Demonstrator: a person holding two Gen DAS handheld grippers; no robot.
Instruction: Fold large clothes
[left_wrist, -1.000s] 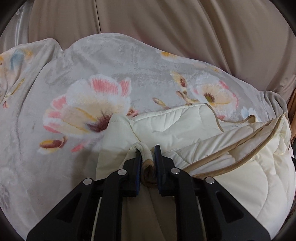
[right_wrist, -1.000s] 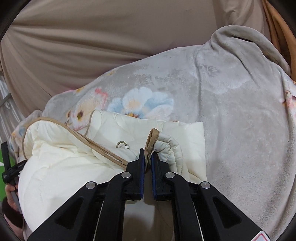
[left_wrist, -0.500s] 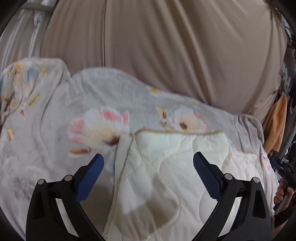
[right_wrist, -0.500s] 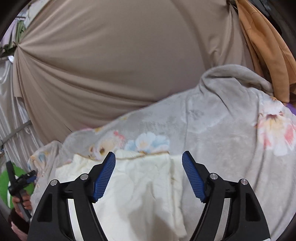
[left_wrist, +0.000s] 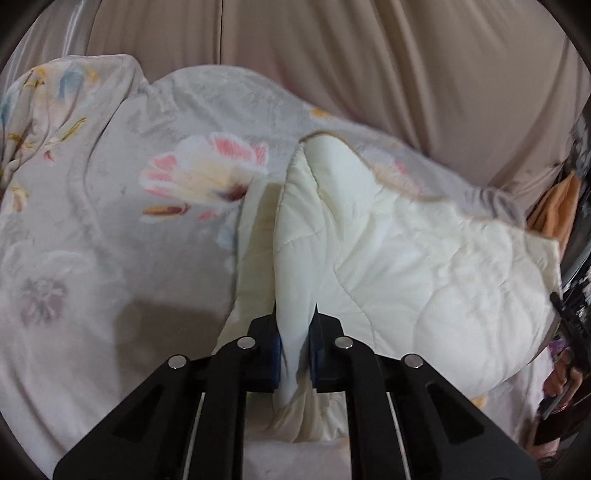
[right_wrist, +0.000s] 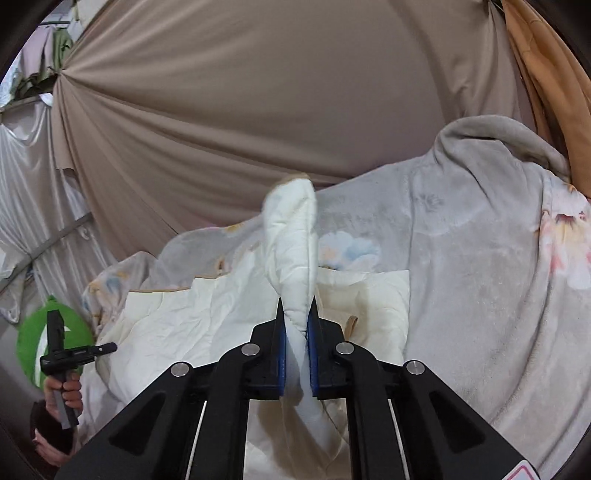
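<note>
A cream quilted garment with tan trim lies partly folded on a grey floral blanket. My left gripper is shut on a pinched fold of the cream garment at its left edge and lifts it off the blanket. My right gripper is shut on another fold of the same garment, which stands up as a tall ridge between the jaws. The rest of the garment spreads to the left below it.
The floral blanket covers the whole surface. Beige curtains hang behind. An orange cloth hangs at the right. The person's hand holding the left gripper's handle and a green round object show at the left.
A second ago both grippers held the garment's edge; half a second ago both were open above the folded garment. Now both have shut on new folds and raise them.
</note>
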